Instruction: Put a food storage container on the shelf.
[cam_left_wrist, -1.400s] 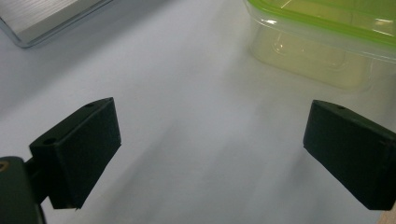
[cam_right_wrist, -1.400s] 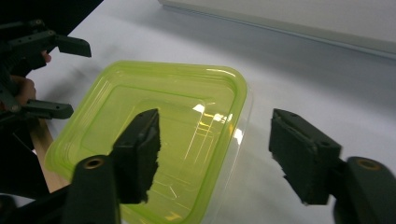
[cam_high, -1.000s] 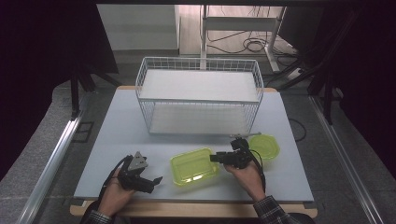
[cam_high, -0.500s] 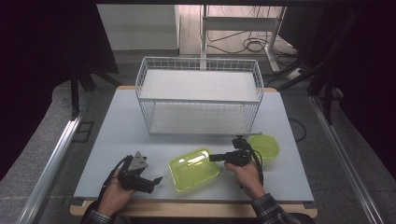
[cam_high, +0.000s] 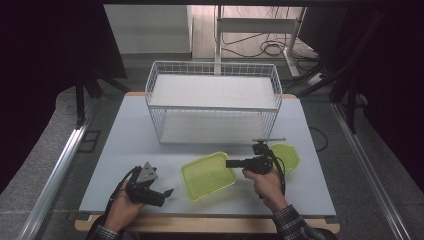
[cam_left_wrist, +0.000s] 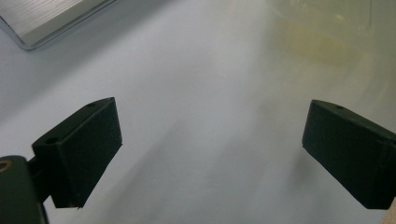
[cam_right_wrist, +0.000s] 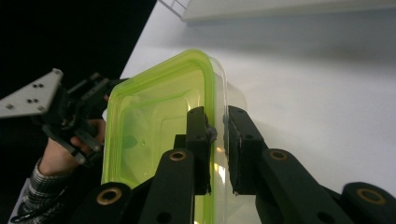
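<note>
Right hand-held gripper (cam_right_wrist: 218, 128) clamped on green container (cam_right_wrist: 154, 126) rim; white table (cam_right_wrist: 327, 93) beneath

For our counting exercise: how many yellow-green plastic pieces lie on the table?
2: a container at the front middle, gripped by the right gripper; a lid just right of it.

Wire basket (cam_high: 212, 107) blocking table (cam_high: 125, 130) rear; open room front-left.
</note>
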